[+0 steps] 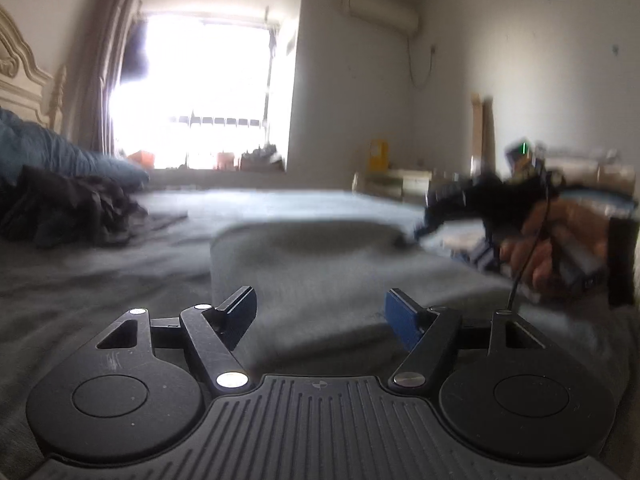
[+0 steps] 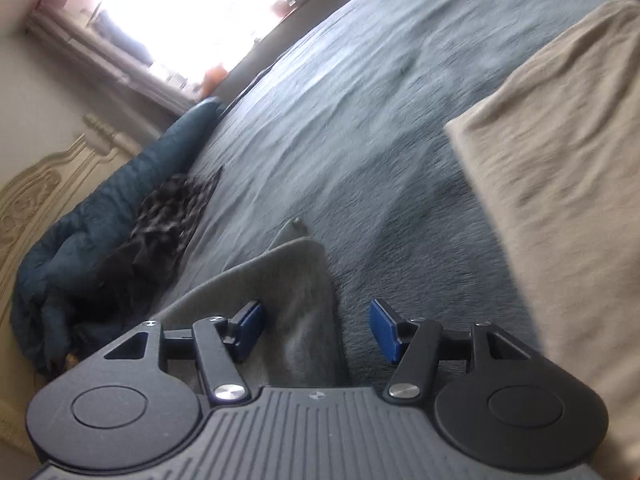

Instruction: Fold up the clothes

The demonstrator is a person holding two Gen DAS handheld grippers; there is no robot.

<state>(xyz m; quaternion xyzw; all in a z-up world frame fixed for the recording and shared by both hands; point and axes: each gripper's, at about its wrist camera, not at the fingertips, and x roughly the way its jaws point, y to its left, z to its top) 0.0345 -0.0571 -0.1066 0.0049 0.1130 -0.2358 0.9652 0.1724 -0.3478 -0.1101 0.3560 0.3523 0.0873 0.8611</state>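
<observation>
Bedding first on my left wrist view: a blue quilt [image 1: 48,148] bunched by the headboard [image 1: 20,80], a dark garment [image 1: 68,208] heaped against it. My left tongs [image 1: 320,316] sit low over the grey bed [image 1: 100,280], jaws apart, nothing between them, pointing at a grey folded garment [image 1: 312,248] lying flat just ahead. Further right, blurred, a hand [image 1: 560,240] grips my right tongs [image 1: 428,220] near that garment's far edge. Over to the right wrist view: right tongs [image 2: 318,330] apart, a grey cloth corner [image 2: 296,288] lying in the gap, not pinched. Far right, a beige cloth [image 2: 560,160] spread on the bed.
</observation>
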